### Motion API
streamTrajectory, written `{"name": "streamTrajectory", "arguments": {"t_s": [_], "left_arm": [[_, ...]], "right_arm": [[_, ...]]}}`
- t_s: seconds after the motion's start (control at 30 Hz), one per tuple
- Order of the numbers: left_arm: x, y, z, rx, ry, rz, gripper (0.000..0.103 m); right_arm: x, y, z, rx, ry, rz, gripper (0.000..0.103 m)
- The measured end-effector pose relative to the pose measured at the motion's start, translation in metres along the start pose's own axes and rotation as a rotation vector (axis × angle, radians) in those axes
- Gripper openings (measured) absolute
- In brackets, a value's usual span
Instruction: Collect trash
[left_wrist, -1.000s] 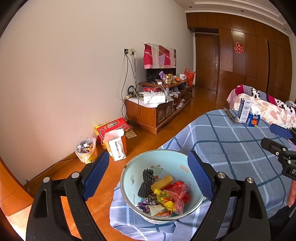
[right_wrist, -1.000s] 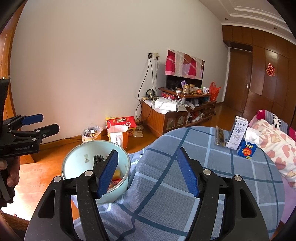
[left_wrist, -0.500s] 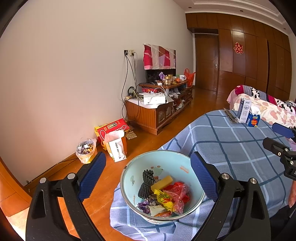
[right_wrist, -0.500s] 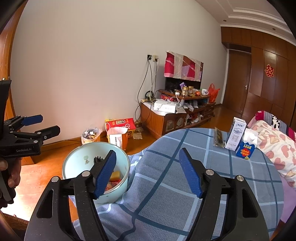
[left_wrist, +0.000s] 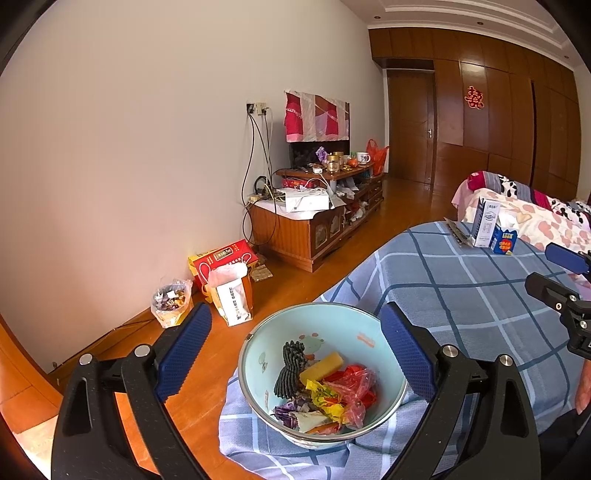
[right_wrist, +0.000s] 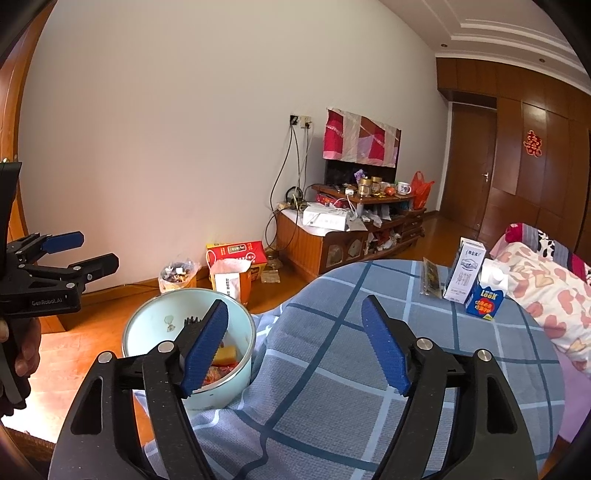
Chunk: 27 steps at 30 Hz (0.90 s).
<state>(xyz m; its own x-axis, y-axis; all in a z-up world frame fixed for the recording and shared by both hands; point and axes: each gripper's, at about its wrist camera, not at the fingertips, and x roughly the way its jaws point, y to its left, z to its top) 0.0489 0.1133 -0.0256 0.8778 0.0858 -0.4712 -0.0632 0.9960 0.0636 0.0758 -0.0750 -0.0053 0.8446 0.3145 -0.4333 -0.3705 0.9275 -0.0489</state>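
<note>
A light blue bowl (left_wrist: 258, 343) sits at the near edge of a table with a blue checked cloth (left_wrist: 461, 295). It holds trash: a black ribbed piece (left_wrist: 290, 369), a yellow block (left_wrist: 321, 367) and crumpled wrappers (left_wrist: 343, 391). My left gripper (left_wrist: 295, 349) is open and empty, its jaws wide on either side of the bowl, above it. My right gripper (right_wrist: 295, 345) is open and empty over the cloth, right of the bowl (right_wrist: 147, 325). Each gripper shows in the other's view, the left (right_wrist: 79, 251) and the right (left_wrist: 554, 273).
A white carton (right_wrist: 463, 275), a blue box (right_wrist: 485, 299) and a flat packet (right_wrist: 430, 277) stand at the table's far side. Bags and a red box (left_wrist: 221, 258) line the wall on the wooden floor. A cluttered TV cabinet (left_wrist: 310, 225) stands beyond. A bed (right_wrist: 546, 280) is at the right.
My left gripper's jaws have opened wider around the bowl. My right gripper has drifted slightly, jaws a little wider. The bowl and its trash have not moved.
</note>
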Motion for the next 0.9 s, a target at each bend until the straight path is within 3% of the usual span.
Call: {"name": "streamTrajectory", "arguments": {"t_s": [0.73, 0.9], "left_arm": [[0.001, -0.004, -0.003, 0.008, 0.01, 0.007, 0.094], [0.005, -0.002, -0.006, -0.003, 0.022, -0.003, 0.094]], "right_arm": [[0.0, -0.005, -0.003, 0.011, -0.001, -0.012, 0.078], [0.012, -0.06, -0.013, 0.129, 0.052, -0.065, 0.082]]}}
